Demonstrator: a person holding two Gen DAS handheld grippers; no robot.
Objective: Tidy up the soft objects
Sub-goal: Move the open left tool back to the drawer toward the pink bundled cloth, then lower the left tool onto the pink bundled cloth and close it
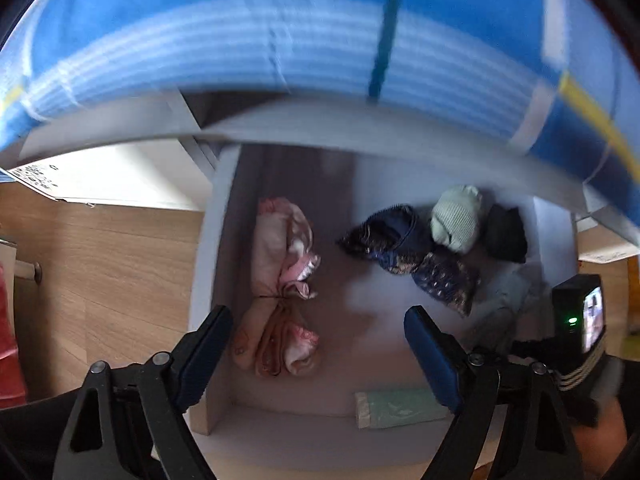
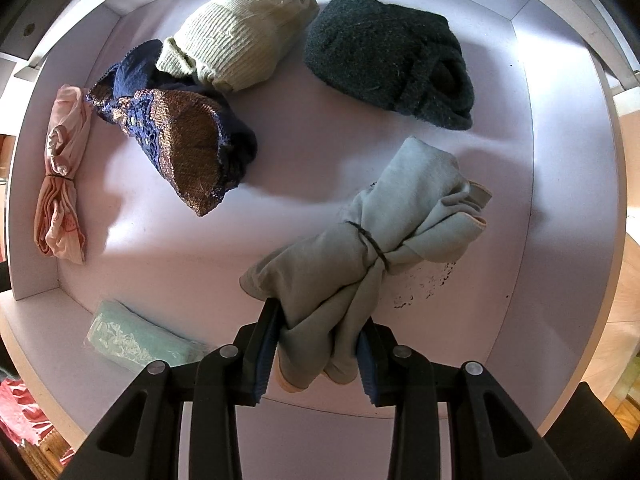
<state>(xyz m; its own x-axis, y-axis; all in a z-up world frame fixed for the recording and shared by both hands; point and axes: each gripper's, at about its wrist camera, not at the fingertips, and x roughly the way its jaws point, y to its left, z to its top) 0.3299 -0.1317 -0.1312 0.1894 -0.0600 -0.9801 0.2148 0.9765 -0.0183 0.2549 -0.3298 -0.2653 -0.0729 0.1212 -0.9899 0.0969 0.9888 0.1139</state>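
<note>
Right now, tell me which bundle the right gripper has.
The pale blue-grey bundle tied with a dark band; the right gripper clamps its end. The others lie untouched.

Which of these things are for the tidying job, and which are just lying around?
For the job: pink bundle, navy lace cloth, cream sock, dark wool piece, pale blue bundle, drawer.
Just lying around: mint packet, blue blanket.

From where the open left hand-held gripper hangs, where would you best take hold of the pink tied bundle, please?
Probably at the pink bundle's tied waist, from above, one finger either side: the band pinches it narrowest there, and it lies flat in the drawer.
</note>
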